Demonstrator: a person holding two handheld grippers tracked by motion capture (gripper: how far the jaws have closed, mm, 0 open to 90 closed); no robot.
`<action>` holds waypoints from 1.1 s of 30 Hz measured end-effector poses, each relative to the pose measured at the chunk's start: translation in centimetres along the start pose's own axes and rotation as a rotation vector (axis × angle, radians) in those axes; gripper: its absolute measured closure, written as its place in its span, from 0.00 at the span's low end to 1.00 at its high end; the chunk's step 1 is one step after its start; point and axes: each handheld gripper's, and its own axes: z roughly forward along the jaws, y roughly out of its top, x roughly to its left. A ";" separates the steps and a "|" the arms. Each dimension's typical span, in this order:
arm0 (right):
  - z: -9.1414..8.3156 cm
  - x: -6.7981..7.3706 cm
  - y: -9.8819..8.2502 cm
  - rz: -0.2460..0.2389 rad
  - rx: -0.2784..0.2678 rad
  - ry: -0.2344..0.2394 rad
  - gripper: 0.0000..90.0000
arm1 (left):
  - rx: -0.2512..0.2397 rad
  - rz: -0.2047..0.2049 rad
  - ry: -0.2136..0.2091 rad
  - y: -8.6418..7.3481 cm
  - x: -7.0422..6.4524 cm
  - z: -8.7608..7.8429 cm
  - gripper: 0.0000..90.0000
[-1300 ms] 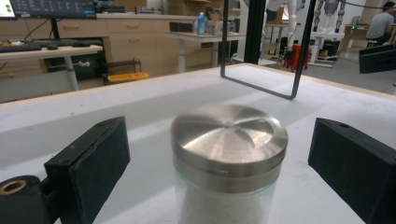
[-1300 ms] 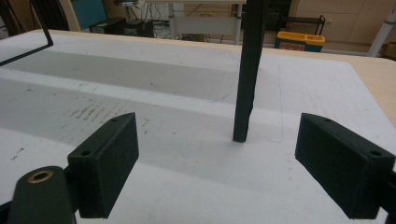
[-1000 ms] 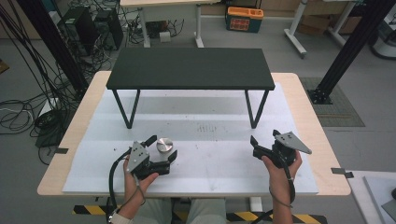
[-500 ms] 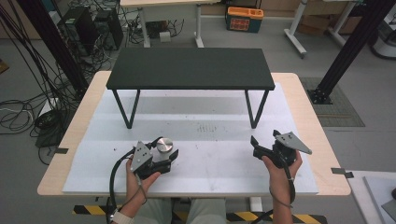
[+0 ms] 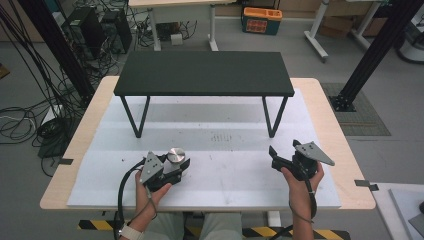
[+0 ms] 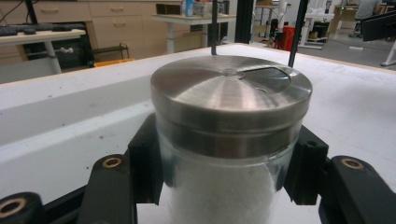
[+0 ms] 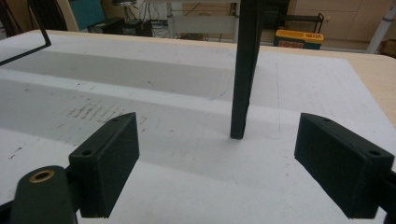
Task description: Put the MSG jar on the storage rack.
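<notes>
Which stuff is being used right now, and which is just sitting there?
Being used: jar, shut in the left gripper.
Just there: open right gripper, black shelf, orange box on the floor, floor cables.

left tool (image 5: 172, 167): black, grey plate, black cable | right tool (image 5: 280, 159): black, grey plate

The right gripper (image 7: 217, 168) has its two black jaws spread wide apart above the white-covered counter (image 7: 187, 93). Between them, farther off, a dark metal leg (image 7: 243, 70) stands upright on the counter.
</notes>
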 end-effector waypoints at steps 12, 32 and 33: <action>0.1 0.1 0.1 -0.002 0.003 0.000 0.15 | 0.002 -0.001 -0.001 0.1 0.0 -0.1 0.47; 0.2 0.1 0.2 -0.002 0.000 0.000 0.15 | -0.037 -0.008 -0.025 3.9 0.8 -2.0 0.47; 0.2 0.2 0.2 -0.001 -0.001 0.001 0.15 | -0.038 -0.009 -0.028 4.3 0.9 -2.1 0.47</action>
